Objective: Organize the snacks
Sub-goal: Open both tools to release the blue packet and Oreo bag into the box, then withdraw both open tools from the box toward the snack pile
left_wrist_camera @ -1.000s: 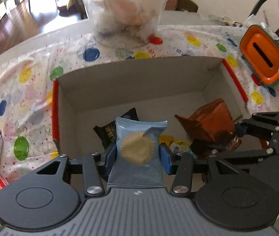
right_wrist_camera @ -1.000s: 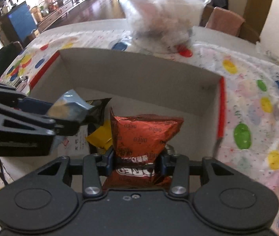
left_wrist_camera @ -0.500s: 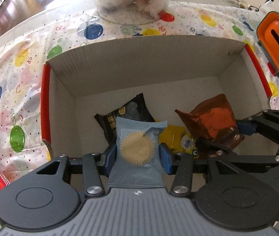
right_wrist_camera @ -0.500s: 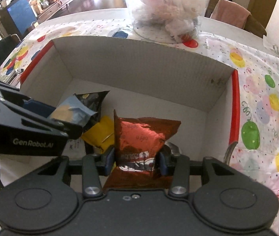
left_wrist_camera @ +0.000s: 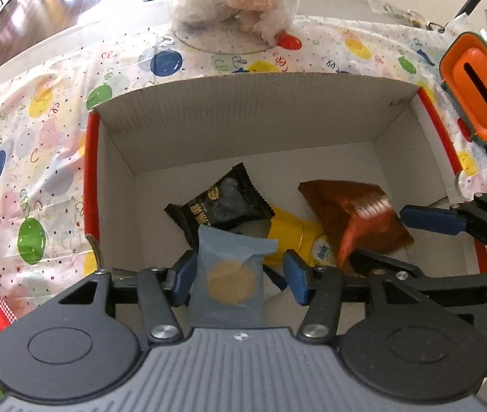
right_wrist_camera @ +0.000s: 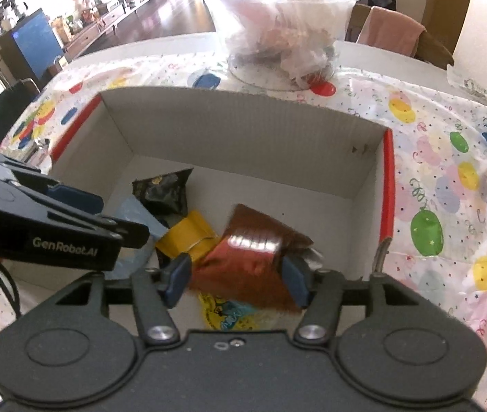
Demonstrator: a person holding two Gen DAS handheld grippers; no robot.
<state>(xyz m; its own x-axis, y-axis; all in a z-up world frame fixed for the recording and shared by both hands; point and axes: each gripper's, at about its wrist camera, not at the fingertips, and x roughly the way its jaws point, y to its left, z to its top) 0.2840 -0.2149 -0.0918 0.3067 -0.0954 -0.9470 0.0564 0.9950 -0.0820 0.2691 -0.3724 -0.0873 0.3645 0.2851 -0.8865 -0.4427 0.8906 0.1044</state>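
Both sets of jaws have spread apart since half a second ago, letting go of the packets they were pinching. On the left gripper (left_wrist_camera: 240,274) the blue pads stand clear of the pale blue snack packet (left_wrist_camera: 231,281), which stands between them, long axis running away from the camera, its crimped top edge toward the far wall of the cardboard box (left_wrist_camera: 243,116). On the right gripper (right_wrist_camera: 236,274) the jaws are likewise released, and the red-brown snack bag (right_wrist_camera: 250,261) lies tilted between them inside the box, blurred. Deeper in the box lie a black packet (left_wrist_camera: 222,202), set diagonally, and a yellow packet (left_wrist_camera: 291,237) partly beneath it. Beyond the box, on the counter's spotted cloth (left_wrist_camera: 37,144), sits a clear tub (left_wrist_camera: 233,3).
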